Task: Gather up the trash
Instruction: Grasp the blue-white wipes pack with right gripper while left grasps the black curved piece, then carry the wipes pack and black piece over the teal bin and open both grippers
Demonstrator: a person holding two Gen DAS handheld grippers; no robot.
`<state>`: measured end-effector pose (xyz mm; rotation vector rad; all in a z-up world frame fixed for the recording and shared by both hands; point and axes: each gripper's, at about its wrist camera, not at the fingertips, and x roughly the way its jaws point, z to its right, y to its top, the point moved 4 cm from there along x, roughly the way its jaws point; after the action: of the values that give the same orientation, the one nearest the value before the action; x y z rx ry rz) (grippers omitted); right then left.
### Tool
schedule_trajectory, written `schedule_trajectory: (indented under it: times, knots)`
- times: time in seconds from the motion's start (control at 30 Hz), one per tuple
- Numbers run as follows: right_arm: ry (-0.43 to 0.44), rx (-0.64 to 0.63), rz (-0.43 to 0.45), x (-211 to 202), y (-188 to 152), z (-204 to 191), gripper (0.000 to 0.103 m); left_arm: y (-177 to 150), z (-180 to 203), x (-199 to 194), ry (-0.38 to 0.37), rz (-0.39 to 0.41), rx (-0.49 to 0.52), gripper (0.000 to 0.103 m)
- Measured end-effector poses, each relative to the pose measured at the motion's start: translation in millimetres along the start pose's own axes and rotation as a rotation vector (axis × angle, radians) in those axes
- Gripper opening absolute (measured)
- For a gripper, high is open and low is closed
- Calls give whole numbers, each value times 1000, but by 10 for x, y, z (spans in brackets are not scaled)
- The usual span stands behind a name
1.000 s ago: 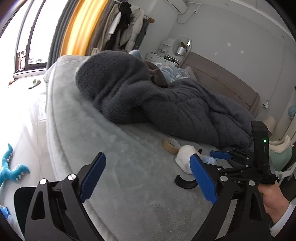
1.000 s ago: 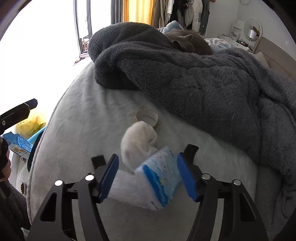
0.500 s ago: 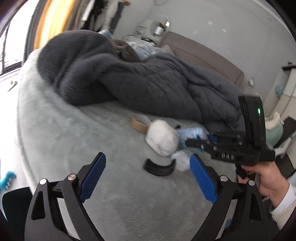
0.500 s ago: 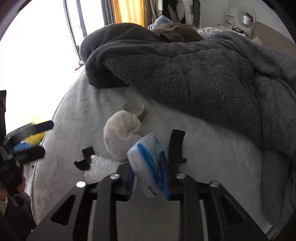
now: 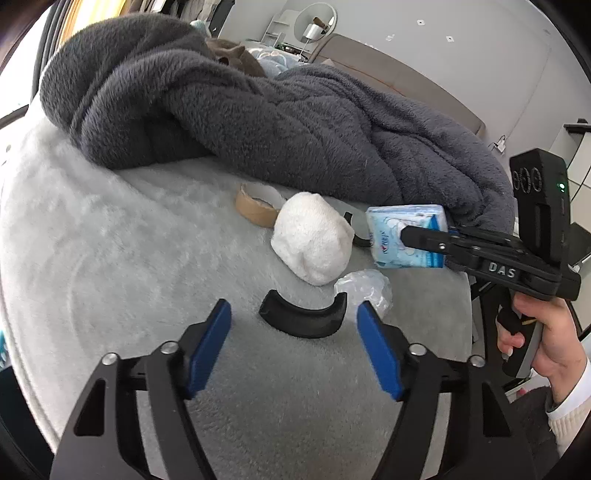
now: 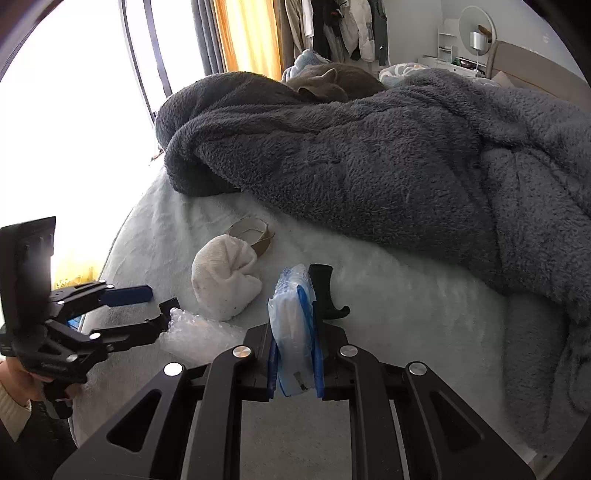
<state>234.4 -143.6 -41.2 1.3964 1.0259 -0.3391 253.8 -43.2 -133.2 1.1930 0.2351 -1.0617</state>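
Note:
On the grey bed cover lie a curved black plastic piece (image 5: 303, 317), a crumpled clear plastic wrap (image 5: 364, 290), a white balled sock (image 5: 312, 242) and an empty cardboard tape ring (image 5: 256, 206). My left gripper (image 5: 293, 345) is open, its blue pads on either side of the black piece, just short of it. My right gripper (image 6: 295, 354) is shut on a blue-and-white tissue packet (image 6: 293, 325), held just above the bed; the packet shows in the left wrist view (image 5: 406, 236) too. A second black curved piece (image 6: 327, 291) lies behind the packet.
A thick dark grey blanket (image 5: 258, 110) is heaped across the bed behind the items. The bed edge (image 6: 122, 236) falls off to the left by a bright window. A headboard (image 5: 406, 74) and dresser with a round mirror (image 5: 316, 22) stand at the back.
My right gripper closed on the tissue packet and lifted it. My left gripper moved right and forward towards the black curved piece and narrowed somewhat.

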Motion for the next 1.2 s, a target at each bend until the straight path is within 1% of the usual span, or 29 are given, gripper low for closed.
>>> schedule_trajectory:
  times: [0.13,0.2,0.3,0.37,0.57,0.73,0.9,1.03,1.2]
  knots:
    - [-2,10,4,-47,-34,73,15,-10,-12,62,-35,-9,-34,65]
    - [-5,14,4,-66,-55,109,15,-6,-10,105,-33,-16,-38,64]
    - [-7,21,5,-91,-78,163,15,-6,-47,152,-34,-27,-60,59]
    - [-6,26,8,-114,-87,191,15,-2,-59,174,-42,-26,-72,53]
    - [8,35,24,-165,-46,184,15,11,-17,153,-33,-15,-55,48]
    - [21,24,37,-167,28,85,15,36,45,91,-14,6,-13,48]
    - [28,9,41,-139,103,-44,15,81,-24,-53,-8,44,-22,48]
    - [40,6,56,-133,191,-153,15,95,-127,-168,31,66,-29,48]
    - [53,-10,81,-136,310,-380,15,67,-320,-325,76,70,-52,48]
